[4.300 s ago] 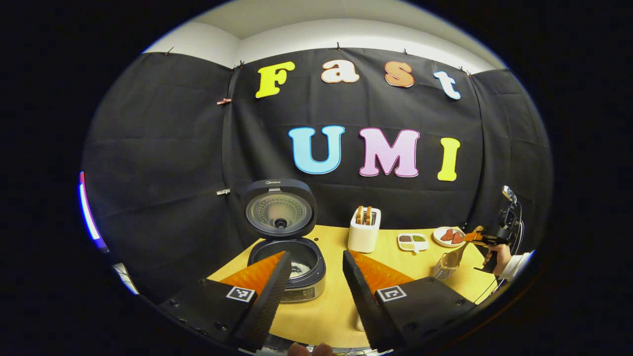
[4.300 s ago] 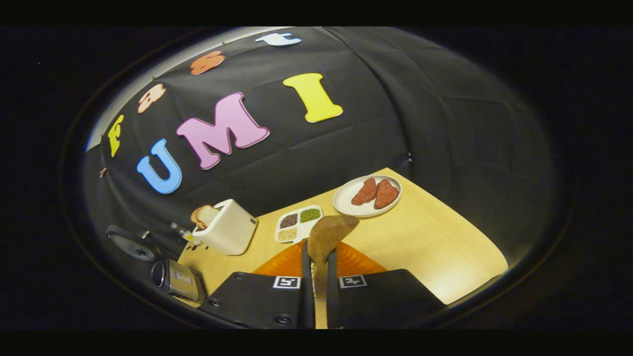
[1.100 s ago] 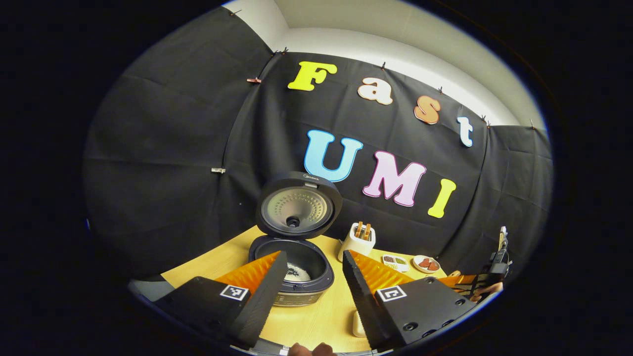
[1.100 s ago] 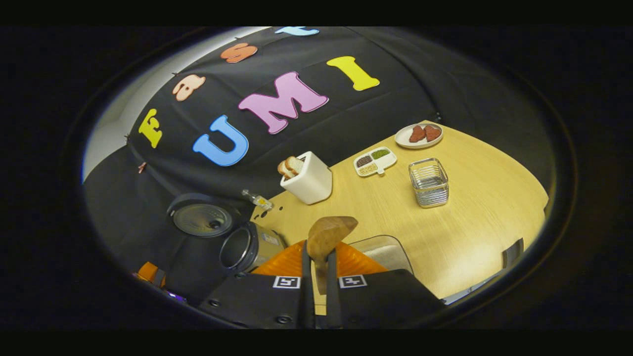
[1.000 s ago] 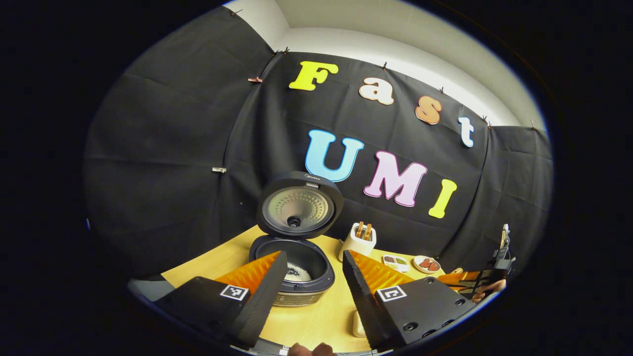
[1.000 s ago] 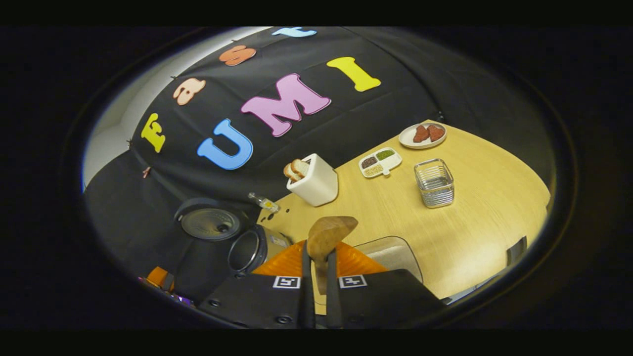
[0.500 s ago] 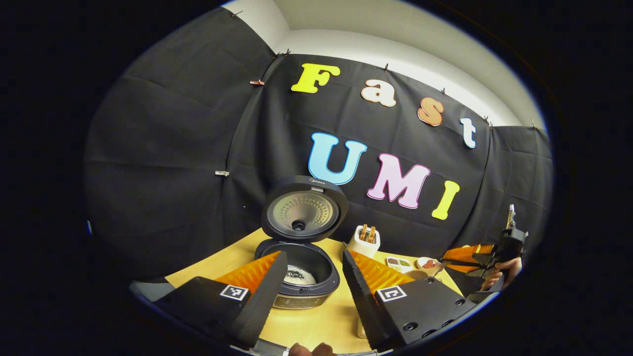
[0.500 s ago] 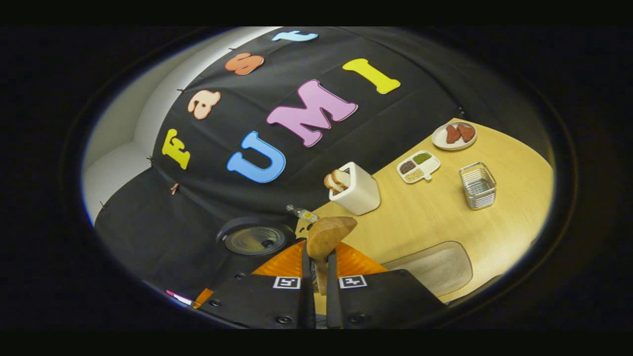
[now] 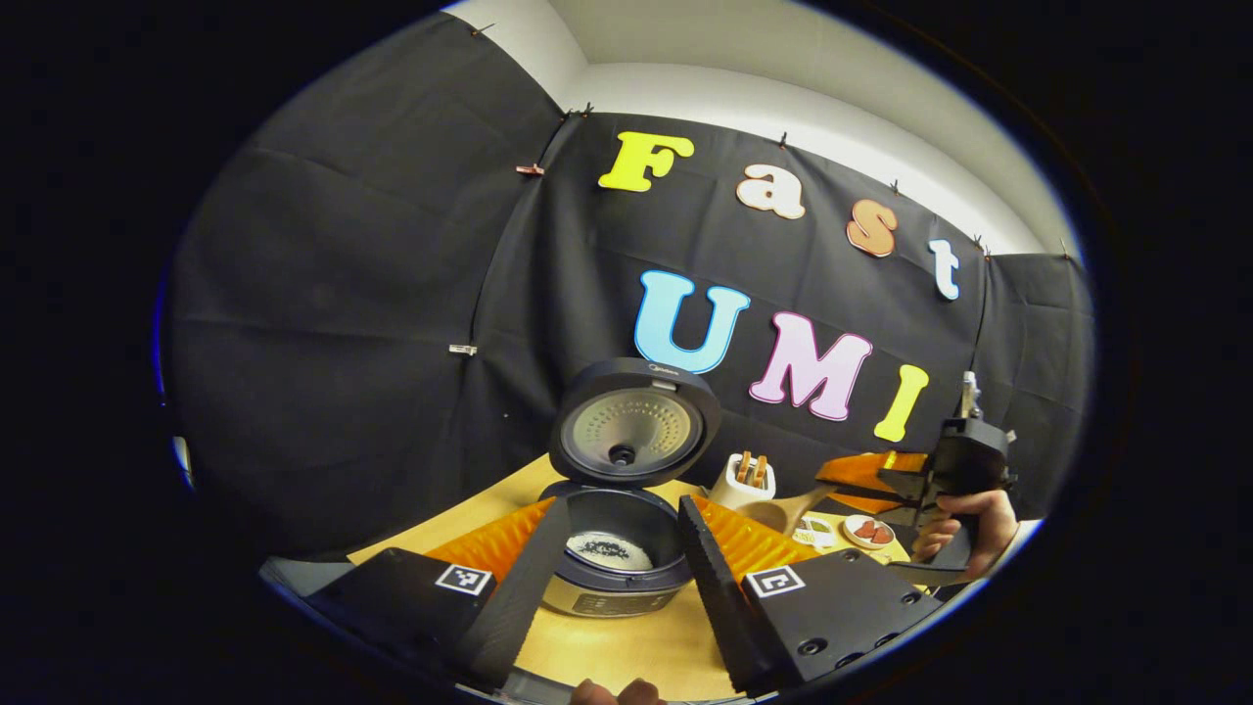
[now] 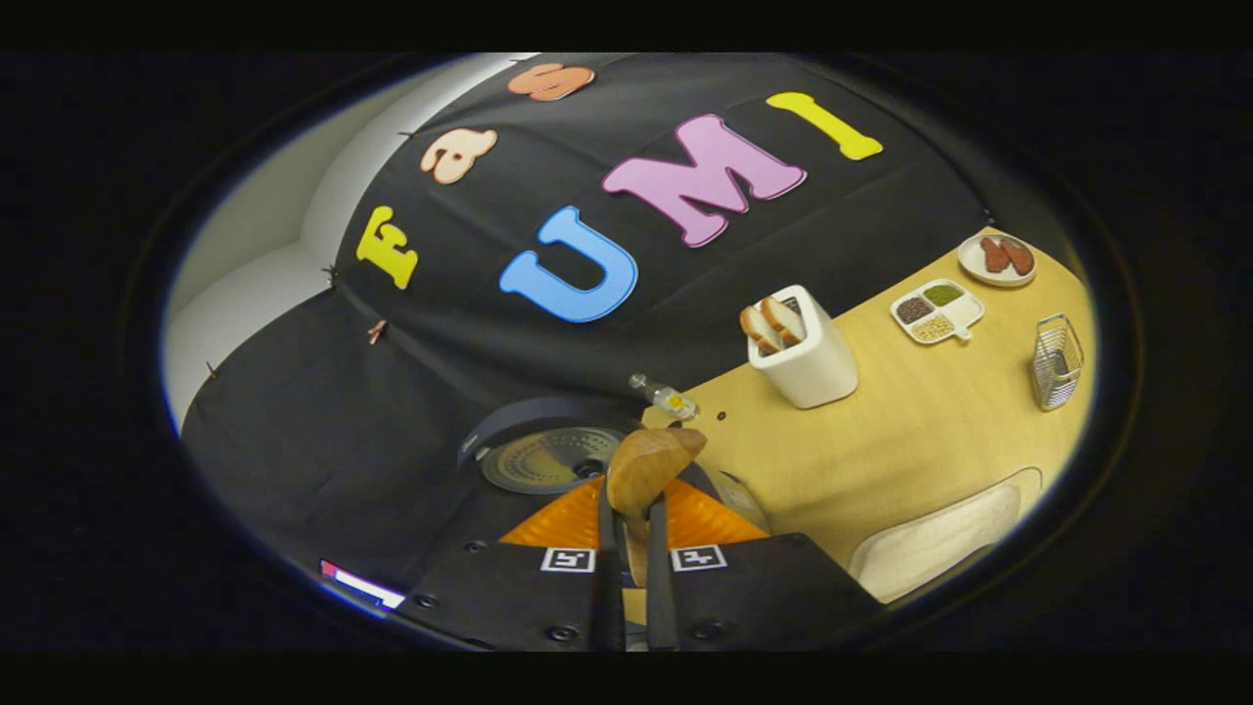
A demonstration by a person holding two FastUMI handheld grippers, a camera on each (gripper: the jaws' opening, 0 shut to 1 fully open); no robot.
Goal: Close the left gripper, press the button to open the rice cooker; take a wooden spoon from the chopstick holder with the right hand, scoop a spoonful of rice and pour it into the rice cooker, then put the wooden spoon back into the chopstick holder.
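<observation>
Spillage is looking like the main risk: the right tool (image 10: 626, 534) is gripping the wooden spoon (image 10: 650, 463) by its handle, both fingers pressing on it, and carrying the bowl toward the rice cooker (image 9: 615, 558). Any tilt before the bowl is hanging over the pot would be scattering grains on the tabletop (image 10: 910, 431), though whether rice is lying in the bowl I cannot tell. The raised lid (image 9: 633, 422) is standing right behind the pot, so a high approach could be knocking it. The left tool (image 9: 612, 548) is idling wide apart in front of the cooker, and could be getting in the spoon's way. The pot is already holding some rice, the rice tray (image 10: 940, 539) is sitting at the near edge, and the chopstick holder (image 10: 1055, 360) is waiting well apart.
</observation>
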